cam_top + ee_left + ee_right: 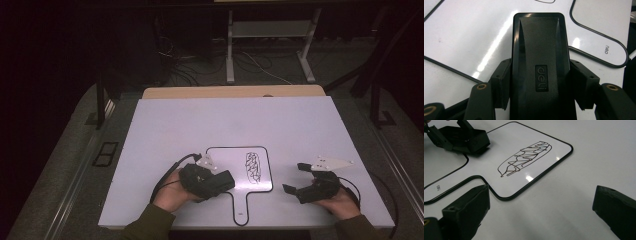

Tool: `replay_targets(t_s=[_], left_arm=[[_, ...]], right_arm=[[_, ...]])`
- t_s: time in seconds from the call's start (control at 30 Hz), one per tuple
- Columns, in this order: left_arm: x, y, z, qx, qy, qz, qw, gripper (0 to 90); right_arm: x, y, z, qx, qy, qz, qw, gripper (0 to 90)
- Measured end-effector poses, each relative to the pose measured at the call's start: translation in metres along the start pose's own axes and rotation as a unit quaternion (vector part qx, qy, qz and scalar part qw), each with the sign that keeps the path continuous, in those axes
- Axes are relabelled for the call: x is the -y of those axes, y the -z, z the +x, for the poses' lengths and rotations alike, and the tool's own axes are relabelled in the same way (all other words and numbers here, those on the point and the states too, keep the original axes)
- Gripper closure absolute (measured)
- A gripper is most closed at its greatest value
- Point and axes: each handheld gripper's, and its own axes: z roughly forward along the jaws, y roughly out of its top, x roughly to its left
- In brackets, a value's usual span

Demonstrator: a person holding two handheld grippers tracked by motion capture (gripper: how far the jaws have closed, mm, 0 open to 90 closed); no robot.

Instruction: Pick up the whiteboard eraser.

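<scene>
My left claw [227, 181] clamps the black eraser [540, 67] over the whiteboard [227, 155]; my right claw [295, 178] stands wide open, empty, beside it.

Dim room, glare on whiteboard [531, 178]

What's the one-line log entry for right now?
left gripper: shut on black eraser | right gripper: open, nothing between jaws | whiteboard: flat on table, scribble unerased
</scene>
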Motion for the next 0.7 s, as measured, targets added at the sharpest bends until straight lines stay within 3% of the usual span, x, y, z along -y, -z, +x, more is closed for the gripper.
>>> replay_targets(t_s=[0.7], left_arm=[[0.0,0.012,0.006,-0.008,0.011,-0.038,0.9992,39.2]], right_arm=[[0.001,0.0,0.0,0.0,-0.002,-0.003,1.0,0.2]])
